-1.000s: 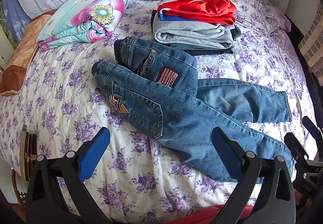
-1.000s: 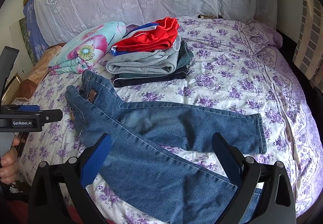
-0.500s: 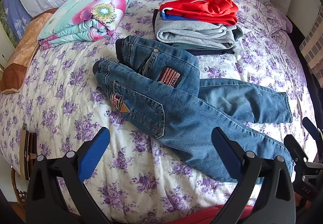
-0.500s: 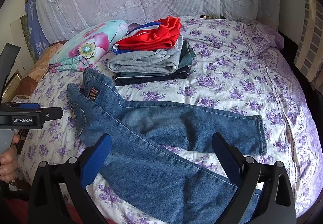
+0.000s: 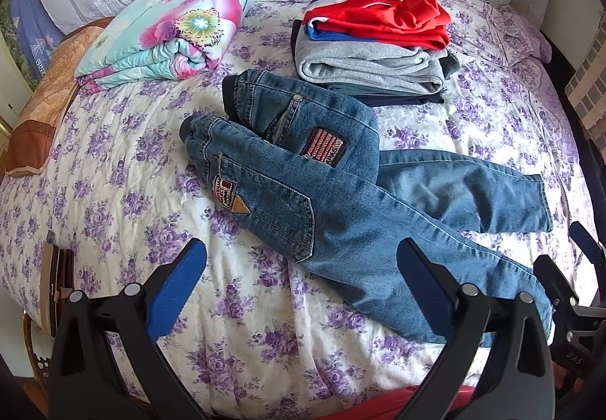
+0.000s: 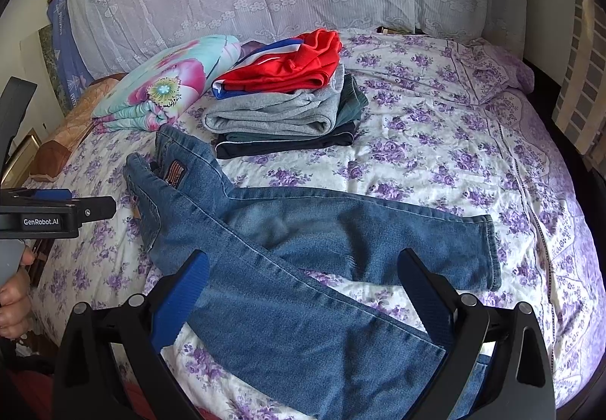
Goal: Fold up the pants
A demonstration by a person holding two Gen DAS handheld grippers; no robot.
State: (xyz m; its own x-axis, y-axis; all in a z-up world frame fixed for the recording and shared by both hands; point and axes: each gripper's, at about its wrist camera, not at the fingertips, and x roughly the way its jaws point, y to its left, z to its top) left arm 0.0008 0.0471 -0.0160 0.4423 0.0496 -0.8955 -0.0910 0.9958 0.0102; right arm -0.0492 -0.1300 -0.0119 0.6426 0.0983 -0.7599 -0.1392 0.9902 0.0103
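Denim pants (image 5: 341,200), unfolded, legs splayed on floral bed (image 5: 125,162); placement unchanged over the last second; left gripper (image 5: 299,291), right gripper (image 6: 303,291) both spread, empty, edging nearer; folding unstarted.

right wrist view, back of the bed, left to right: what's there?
brown cushion → folded floral blanket → stack of folded clothes → bare stretch of floral bedspread → small floral pillow
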